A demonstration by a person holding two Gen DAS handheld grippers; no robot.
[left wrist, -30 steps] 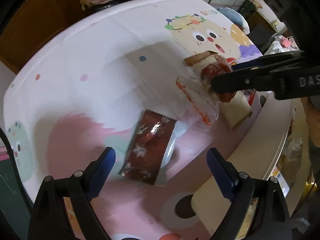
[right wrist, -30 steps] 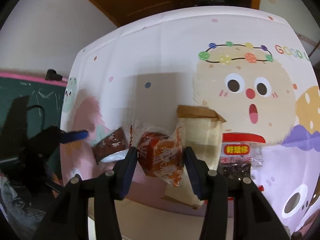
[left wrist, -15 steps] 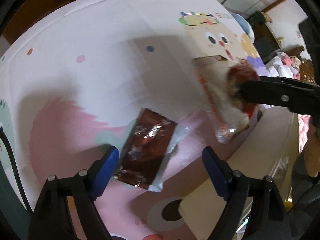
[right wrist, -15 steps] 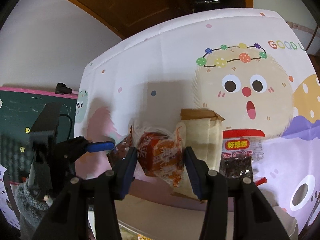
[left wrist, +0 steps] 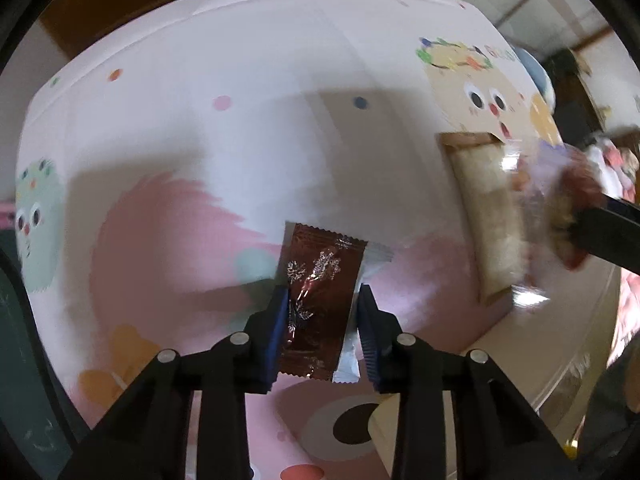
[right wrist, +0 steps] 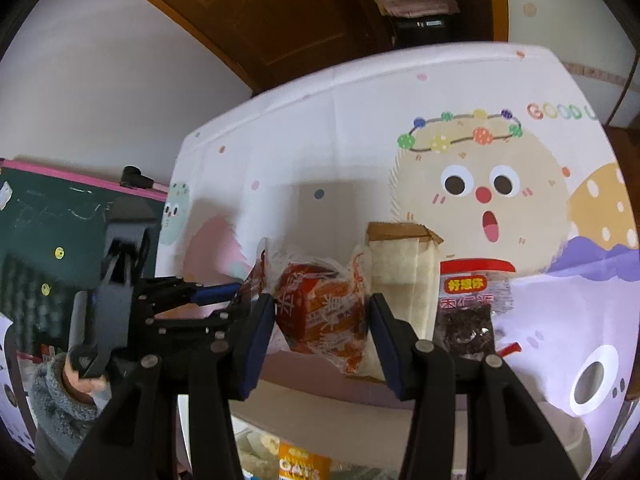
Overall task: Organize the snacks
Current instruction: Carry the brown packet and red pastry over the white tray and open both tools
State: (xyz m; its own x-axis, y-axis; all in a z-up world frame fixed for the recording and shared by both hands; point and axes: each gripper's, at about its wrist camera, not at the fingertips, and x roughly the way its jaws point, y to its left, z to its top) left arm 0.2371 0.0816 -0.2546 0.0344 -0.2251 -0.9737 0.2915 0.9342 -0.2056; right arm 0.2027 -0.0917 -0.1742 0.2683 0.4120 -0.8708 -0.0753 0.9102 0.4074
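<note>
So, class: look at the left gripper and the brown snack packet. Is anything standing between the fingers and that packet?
Nothing visible does. The left gripper already has its fingers against both long sides of the brown snack packet, over the tablecloth.

The counter wears a white cloth with pastel cartoon faces and dots. At lower centre, a dark brown wrapper bears silver snowflakes. An orange-red packet shows white lettering; right of it, a beige carton and a red-labelled clear bag of dark pieces.
</note>
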